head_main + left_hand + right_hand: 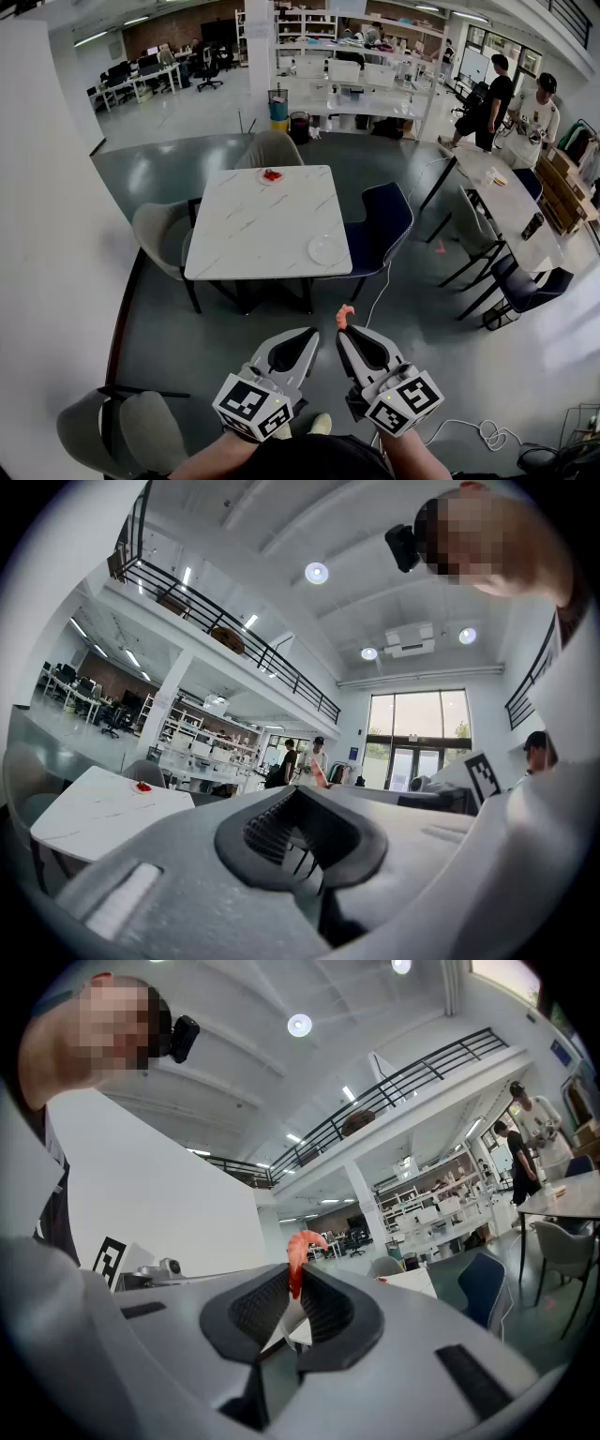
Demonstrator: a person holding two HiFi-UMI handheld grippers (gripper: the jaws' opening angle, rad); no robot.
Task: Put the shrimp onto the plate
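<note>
My right gripper [343,327] is shut on an orange-pink shrimp [344,316], which sticks up from the jaw tips [298,1258]. My left gripper [311,335] hangs beside it, jaws shut with nothing between them. Both are held low in front of me, over the floor, short of the white marble table [244,225]. An empty clear plate [325,249] lies at the table's near right corner. A second small plate with something red [271,175] sits at the far edge; the same red item [142,786] shows in the left gripper view.
A dark blue chair [380,225] stands right of the table, grey chairs at its left [161,239] and far side [270,149]. Another grey chair [122,428] is by my left arm. A cable [469,431] lies on the floor. Two people [514,108] stand at the back right.
</note>
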